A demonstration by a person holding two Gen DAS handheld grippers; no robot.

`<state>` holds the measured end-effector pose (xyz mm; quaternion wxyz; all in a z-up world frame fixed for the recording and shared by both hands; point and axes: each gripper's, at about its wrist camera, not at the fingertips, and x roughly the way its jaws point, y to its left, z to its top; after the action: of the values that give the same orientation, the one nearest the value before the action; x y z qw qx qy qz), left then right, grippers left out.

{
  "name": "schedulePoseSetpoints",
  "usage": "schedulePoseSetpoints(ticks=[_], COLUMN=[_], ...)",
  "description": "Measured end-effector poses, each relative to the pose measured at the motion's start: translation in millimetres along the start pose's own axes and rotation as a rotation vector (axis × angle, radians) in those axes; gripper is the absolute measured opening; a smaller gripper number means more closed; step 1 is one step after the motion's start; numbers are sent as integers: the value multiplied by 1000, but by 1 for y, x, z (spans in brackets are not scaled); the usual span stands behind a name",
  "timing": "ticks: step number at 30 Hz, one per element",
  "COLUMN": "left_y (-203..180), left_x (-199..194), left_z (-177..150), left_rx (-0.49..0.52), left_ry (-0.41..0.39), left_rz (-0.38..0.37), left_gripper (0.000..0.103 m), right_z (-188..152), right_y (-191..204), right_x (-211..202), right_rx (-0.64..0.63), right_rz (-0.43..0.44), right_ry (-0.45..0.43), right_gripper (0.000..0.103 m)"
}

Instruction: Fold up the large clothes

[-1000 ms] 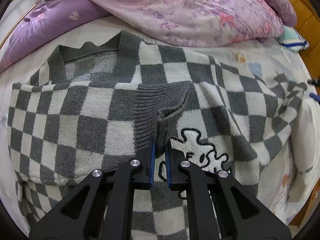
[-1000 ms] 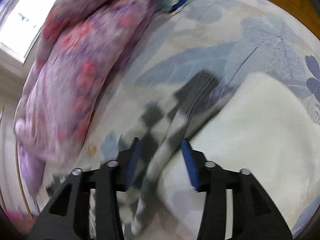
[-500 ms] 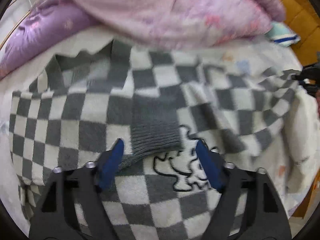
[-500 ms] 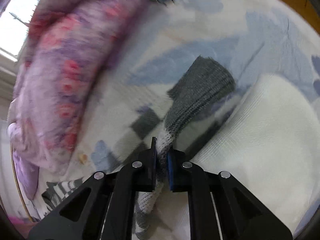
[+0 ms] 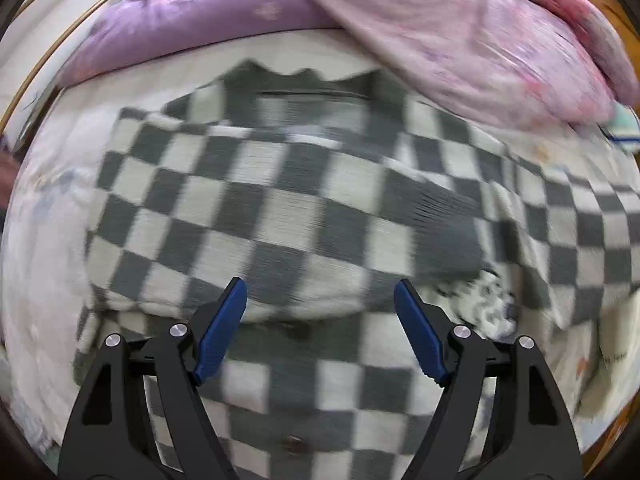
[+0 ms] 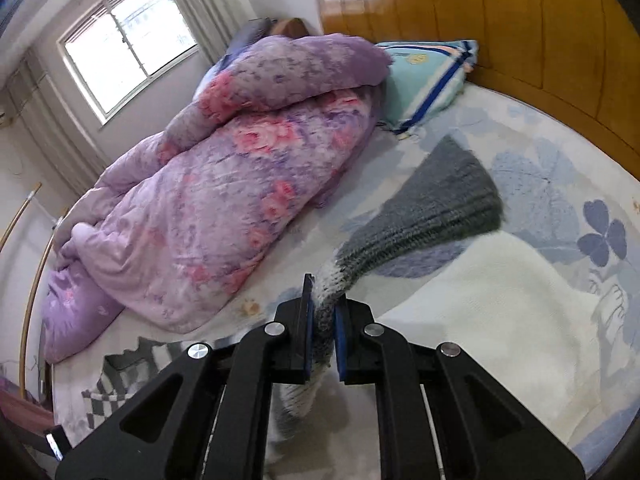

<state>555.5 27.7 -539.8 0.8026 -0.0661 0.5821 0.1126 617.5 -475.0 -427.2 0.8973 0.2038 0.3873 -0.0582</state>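
Observation:
A grey-and-white checkered sweater (image 5: 248, 216) lies spread on the bed, collar (image 5: 304, 88) at the far side. One sleeve is folded across its chest, the grey ribbed cuff (image 5: 432, 228) lying loose. My left gripper (image 5: 320, 292) hovers open above the sweater's front with nothing between its fingers. My right gripper (image 6: 322, 308) is shut on the other sleeve just behind its grey cuff (image 6: 440, 204), holding it off the bedsheet. In the right wrist view, part of the sweater's body (image 6: 120, 380) shows at the lower left.
A rumpled purple floral quilt (image 6: 240, 168) fills the far side of the bed. A striped pillow (image 6: 428, 76) leans near the wooden headboard (image 6: 520, 40). A white blanket (image 6: 500, 312) lies on the floral sheet by the held sleeve. A window (image 6: 128, 36) is behind.
My left gripper let go of the folded sleeve's cuff, opened wide and shifted left over the sweater. My right gripper closed on the other sleeve and lifted it off the bed.

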Motion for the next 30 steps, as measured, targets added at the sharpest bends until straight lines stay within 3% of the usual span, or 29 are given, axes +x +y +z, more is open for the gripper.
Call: schedulePoseSetpoints(ticks=[4, 7, 14, 16, 22, 26, 30], left_y=[48, 81, 154, 172, 230, 265, 291], left_x=[17, 19, 5, -1, -12, -11, -6], left_z=[7, 6, -7, -10, -21, -36, -49], left_rx=[-72, -114, -190, -198, -248, -294, -343], left_ry=[37, 57, 50, 37, 3, 2, 22], left_rz=[42, 17, -60, -62, -71, -50, -57], left_gripper=[77, 77, 77, 77, 77, 77, 77], right_z=[-6, -19, -91, -126, -234, -311, -354], right_y=[58, 114, 265, 315, 414, 440, 448], right_x=[-16, -25, -18, -10, 33, 73, 103], right_rx=[-100, -176, -363, -444, -646, -734, -766], right_rz=[20, 57, 163, 184, 223, 211, 143], right_ry=[-47, -71, -31, -2, 152, 332, 497], right_gripper=[8, 8, 8, 8, 8, 11, 20])
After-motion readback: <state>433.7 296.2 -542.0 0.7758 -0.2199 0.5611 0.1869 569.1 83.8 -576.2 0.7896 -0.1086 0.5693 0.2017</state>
